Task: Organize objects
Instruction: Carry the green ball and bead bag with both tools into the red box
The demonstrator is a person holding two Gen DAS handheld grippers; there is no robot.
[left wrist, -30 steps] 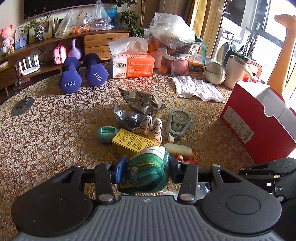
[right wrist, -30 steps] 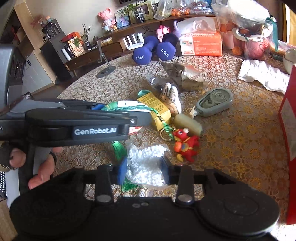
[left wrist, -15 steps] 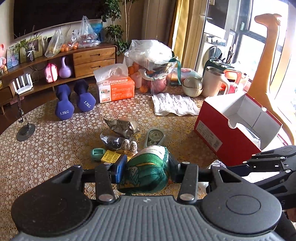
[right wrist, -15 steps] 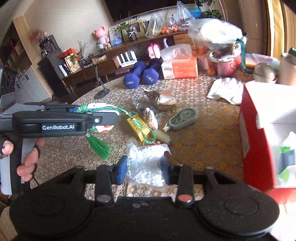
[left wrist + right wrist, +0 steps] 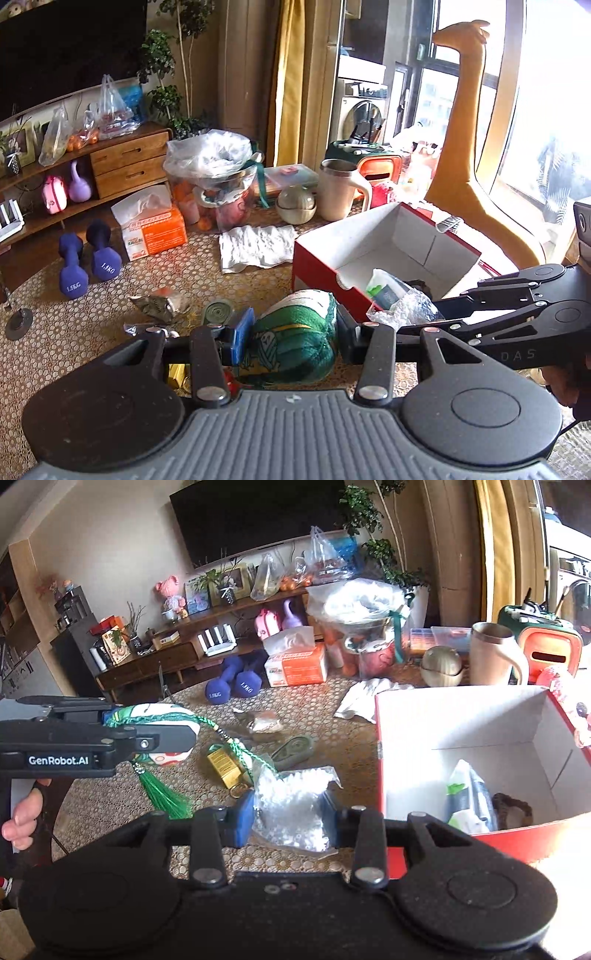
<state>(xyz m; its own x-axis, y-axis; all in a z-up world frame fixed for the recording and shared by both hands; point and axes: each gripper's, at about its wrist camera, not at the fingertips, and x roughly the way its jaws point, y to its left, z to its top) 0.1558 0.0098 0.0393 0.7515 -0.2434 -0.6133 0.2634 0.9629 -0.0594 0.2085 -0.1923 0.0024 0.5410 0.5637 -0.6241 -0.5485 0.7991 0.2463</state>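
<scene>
My left gripper is shut on a green and white pouch with a green cord and tassel, held above the table. The pouch also shows in the right wrist view, clamped in the left gripper. My right gripper is shut on a clear bag of white beads, held just left of the open red box. In the left wrist view that bag hangs at the red box near its front rim. The box holds a few packets.
On the patterned table lie a yellow packet, a grey-green tape dispenser, foil wrappers, a white cloth, blue dumbbells, an orange tissue box, a fruit bowl under plastic and a beige mug.
Both grippers have lifted and swung right towards the red box, carrying the pouch and the bead bag. The box's open inside has come into view.
</scene>
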